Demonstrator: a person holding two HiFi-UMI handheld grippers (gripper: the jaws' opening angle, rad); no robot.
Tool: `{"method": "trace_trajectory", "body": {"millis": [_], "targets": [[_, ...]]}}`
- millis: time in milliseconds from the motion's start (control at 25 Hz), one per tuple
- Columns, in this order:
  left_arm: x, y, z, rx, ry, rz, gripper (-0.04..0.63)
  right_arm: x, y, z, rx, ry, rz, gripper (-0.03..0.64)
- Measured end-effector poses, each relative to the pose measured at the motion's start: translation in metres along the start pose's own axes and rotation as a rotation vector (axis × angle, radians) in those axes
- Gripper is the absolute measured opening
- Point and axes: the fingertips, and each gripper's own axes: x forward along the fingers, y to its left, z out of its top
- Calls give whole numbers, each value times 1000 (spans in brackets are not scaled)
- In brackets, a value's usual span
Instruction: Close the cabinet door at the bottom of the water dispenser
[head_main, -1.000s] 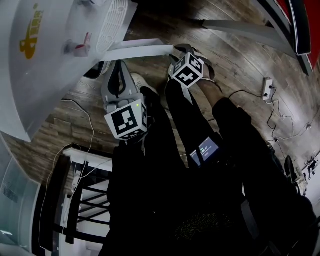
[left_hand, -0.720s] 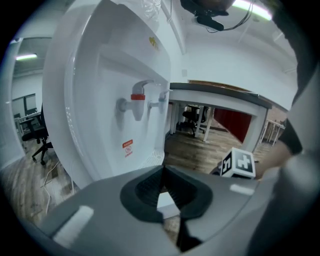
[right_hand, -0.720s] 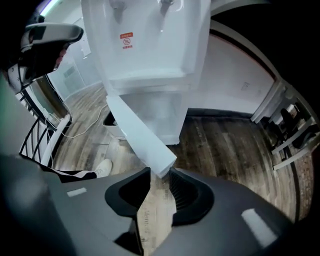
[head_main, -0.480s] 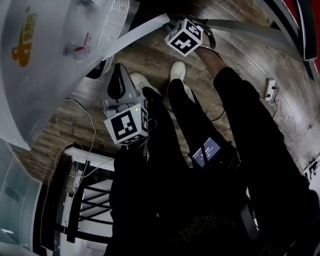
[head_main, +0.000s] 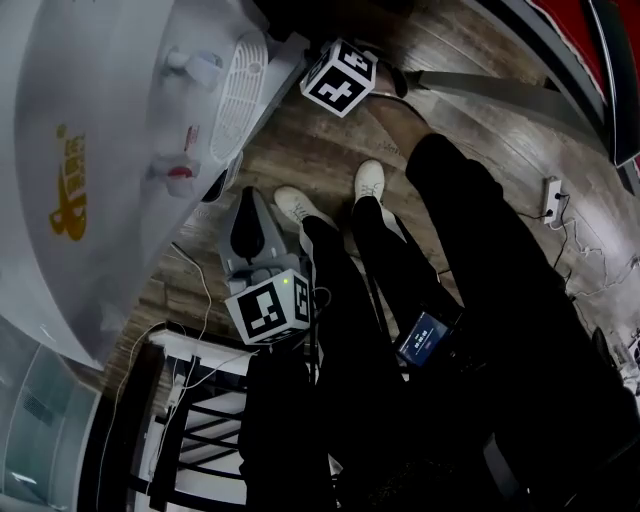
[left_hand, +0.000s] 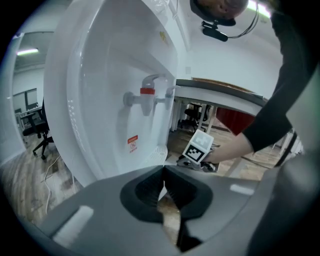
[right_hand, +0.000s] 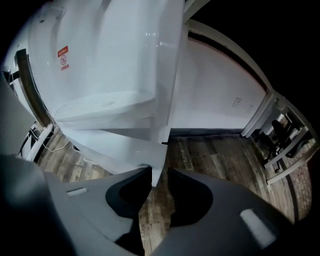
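The white water dispenser (head_main: 110, 150) fills the head view's left, with its red tap (head_main: 180, 170) and drip grille (head_main: 240, 95). In the right gripper view its bottom cabinet door (right_hand: 115, 150) stands at a narrow angle to the body. The door's free corner lies between the jaws of my right gripper (right_hand: 157, 172). Those jaws are closing, and a gap still shows beside the right one. That gripper's marker cube (head_main: 340, 78) sits by the dispenser's base. My left gripper (head_main: 250, 200) hangs above the floor, apart from the dispenser, shut on nothing.
The person's legs and white shoes (head_main: 368, 182) stand on the wood floor between the grippers. A black-and-white rack (head_main: 190, 400) with cables is at lower left. A white table beam (head_main: 500, 95) and a power strip (head_main: 551, 198) lie to the right.
My right gripper has travelled up and left toward the dispenser's base, and the door has swung with it from wide open to nearly against the body. The left gripper has kept its place.
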Motion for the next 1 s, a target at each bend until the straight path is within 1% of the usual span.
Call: {"method": "trace_trajectory", "body": {"millis": [120,240,480,600,720,800,880,920,960,1000], "targets": [[6,-2,-1,-9,5,6,8,7,-2,6,-14,-9,2,101],[9,-2,-1,-32,15,6,8,13,-4,14,3,-26,9,100],[10,-1,3,-39,9,10,8,22,-7,31,27,-50,7,103],[9,0,4,-40,7,11,8,25,-8,38,20,-54,-3,109],[8,1,6,-60,8,17,8,25,-13,41,29,-54,-23,118],[7,3,6,-58,1,23,8,21,-14,42,71,-68,-32,118],[7,3,7,-59,-4,22,8,12,-18,39,143,-90,-45,106],[8,2,9,-58,-9,19,8,7,-21,34,183,-97,-56,75],[10,1,12,-55,-15,17,8,0,-23,28,227,-104,-64,26],[13,-1,16,-52,-25,15,8,-9,-21,23,271,-115,-58,0]]}}
